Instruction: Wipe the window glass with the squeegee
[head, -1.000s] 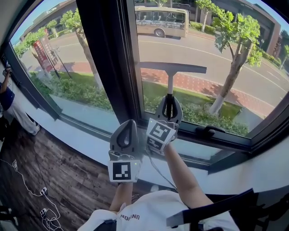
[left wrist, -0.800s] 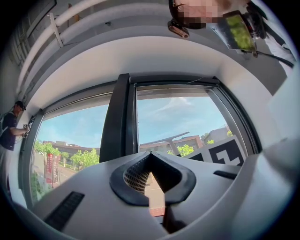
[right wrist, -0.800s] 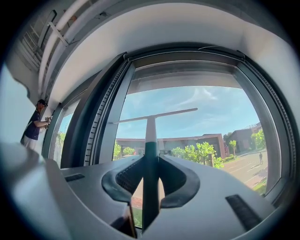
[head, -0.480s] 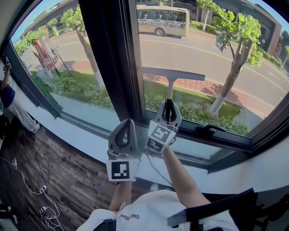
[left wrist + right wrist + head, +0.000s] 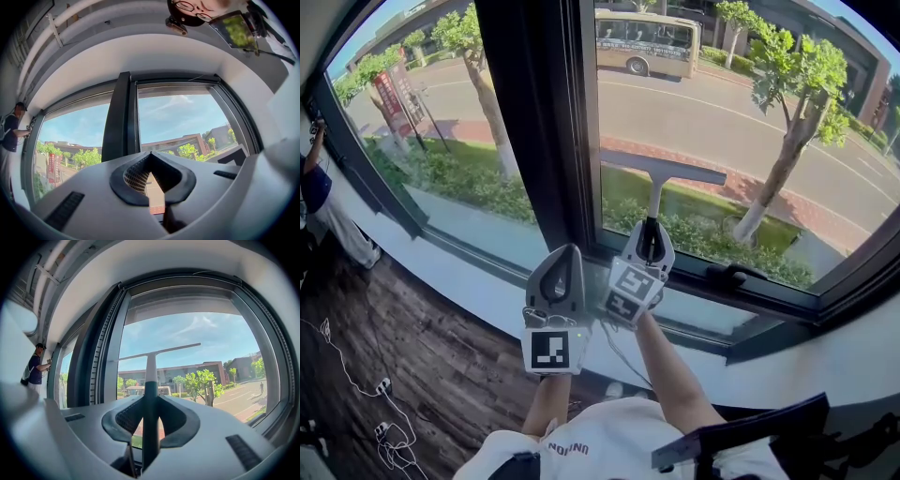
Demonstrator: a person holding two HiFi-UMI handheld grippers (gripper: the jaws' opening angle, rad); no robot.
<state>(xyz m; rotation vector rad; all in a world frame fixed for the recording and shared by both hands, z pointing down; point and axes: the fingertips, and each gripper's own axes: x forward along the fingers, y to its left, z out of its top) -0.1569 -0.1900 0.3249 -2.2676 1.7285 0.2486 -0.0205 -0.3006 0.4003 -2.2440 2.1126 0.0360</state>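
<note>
Head view: the right gripper [image 5: 649,236] is clamped on the dark lower handle of the squeegee [image 5: 656,192], whose shaft stands nearly upright with the blade crosswise at the top, low on the right pane of the window glass [image 5: 741,103] and just right of the dark window frame [image 5: 534,122]. Gripping low on the handle probably gives reach up the pane, and the crosswise blade suits a vertical stroke. The right forearm stretches forward and up from the body over the sill [image 5: 487,300]. The left gripper [image 5: 566,255] is raised beside it, pointing at the frame and apart from the squeegee, seemingly just parked out of the way.

Left gripper view: the left gripper [image 5: 150,161] has its tips pressed together with nothing between them; only frame and sky lie ahead.

Right gripper view: the right gripper [image 5: 150,404] pinches the handle between its pads, and the squeegee [image 5: 151,366] rises straight from the jaws to its blade against the glass.
</note>
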